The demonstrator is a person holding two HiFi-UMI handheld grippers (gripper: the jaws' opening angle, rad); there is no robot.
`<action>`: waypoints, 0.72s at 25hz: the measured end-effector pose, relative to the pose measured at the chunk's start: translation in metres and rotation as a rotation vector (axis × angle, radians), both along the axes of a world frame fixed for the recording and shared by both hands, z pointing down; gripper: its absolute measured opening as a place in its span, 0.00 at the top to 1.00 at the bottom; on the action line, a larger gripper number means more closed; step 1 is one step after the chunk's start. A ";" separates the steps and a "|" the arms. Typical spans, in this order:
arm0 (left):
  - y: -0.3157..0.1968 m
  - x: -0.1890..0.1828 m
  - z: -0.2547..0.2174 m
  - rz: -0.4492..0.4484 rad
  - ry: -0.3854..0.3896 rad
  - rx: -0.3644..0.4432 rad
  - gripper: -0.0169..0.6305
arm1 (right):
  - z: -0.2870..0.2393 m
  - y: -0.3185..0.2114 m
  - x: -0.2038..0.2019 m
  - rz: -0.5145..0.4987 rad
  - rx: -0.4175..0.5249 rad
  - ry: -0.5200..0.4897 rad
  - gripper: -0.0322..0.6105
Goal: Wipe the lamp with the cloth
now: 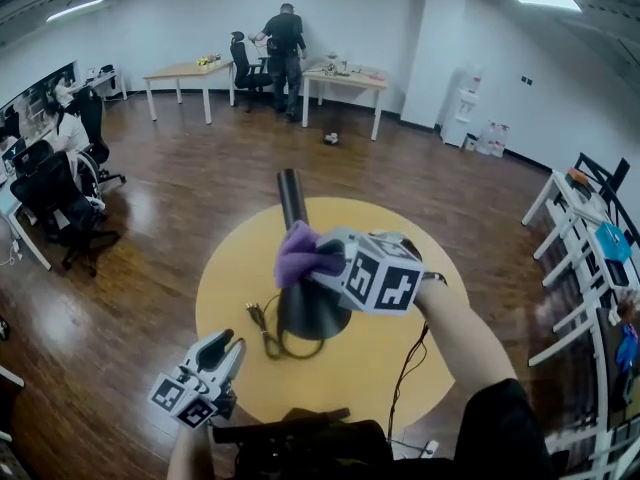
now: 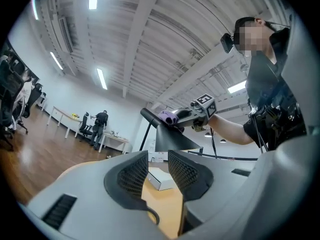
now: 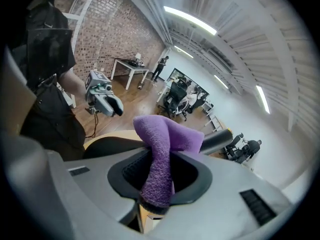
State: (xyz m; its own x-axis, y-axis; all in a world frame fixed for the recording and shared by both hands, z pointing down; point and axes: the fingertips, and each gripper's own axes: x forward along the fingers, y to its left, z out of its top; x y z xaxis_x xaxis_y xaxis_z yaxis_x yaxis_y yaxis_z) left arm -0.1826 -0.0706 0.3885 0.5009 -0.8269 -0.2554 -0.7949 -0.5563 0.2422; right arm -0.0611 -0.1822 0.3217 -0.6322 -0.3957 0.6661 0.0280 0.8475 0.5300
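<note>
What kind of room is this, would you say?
Most likely an open-plan office or lab workspace: plain desks along the far white wall, black office chairs at a workstation on the left, and a water dispenser beside the column.

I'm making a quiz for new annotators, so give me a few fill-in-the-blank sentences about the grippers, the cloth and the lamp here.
1. The right gripper is shut on a ____ cloth.
2. The left gripper has its jaws apart and grips ____.
3. The black lamp stands on a round ____ table.

Missing words: purple; nothing; yellow.
</note>
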 end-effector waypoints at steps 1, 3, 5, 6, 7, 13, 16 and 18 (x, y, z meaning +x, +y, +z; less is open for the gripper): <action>-0.003 0.003 -0.002 0.007 -0.005 0.004 0.79 | 0.004 0.006 0.002 -0.004 0.002 0.003 0.80; -0.007 0.010 -0.006 0.021 -0.022 0.012 0.79 | 0.006 0.017 0.007 -0.013 0.017 0.003 0.80; -0.009 0.018 -0.008 0.042 -0.041 0.009 0.79 | 0.006 0.027 0.010 -0.026 0.037 0.001 0.80; -0.009 0.021 -0.009 0.056 -0.045 0.000 0.79 | 0.008 0.032 0.012 -0.032 0.041 0.003 0.80; -0.008 0.023 -0.010 0.066 -0.046 -0.008 0.79 | 0.010 0.038 0.014 -0.037 0.042 0.007 0.80; -0.004 0.024 -0.012 0.068 -0.052 -0.024 0.79 | 0.023 0.068 0.026 -0.088 0.039 0.039 0.80; -0.001 0.024 -0.010 0.066 -0.049 -0.026 0.79 | 0.031 0.079 0.029 -0.113 0.028 0.049 0.80; 0.001 0.026 -0.012 0.069 -0.051 -0.021 0.79 | 0.034 0.085 0.030 -0.121 0.025 0.055 0.80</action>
State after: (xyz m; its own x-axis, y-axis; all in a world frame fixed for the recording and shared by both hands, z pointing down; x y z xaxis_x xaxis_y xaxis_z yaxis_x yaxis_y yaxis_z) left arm -0.1568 -0.0693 0.3766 0.5685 -0.7951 -0.2111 -0.7666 -0.6051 0.2149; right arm -0.0307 -0.0976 0.3554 -0.6392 -0.3360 0.6918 0.1585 0.8227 0.5460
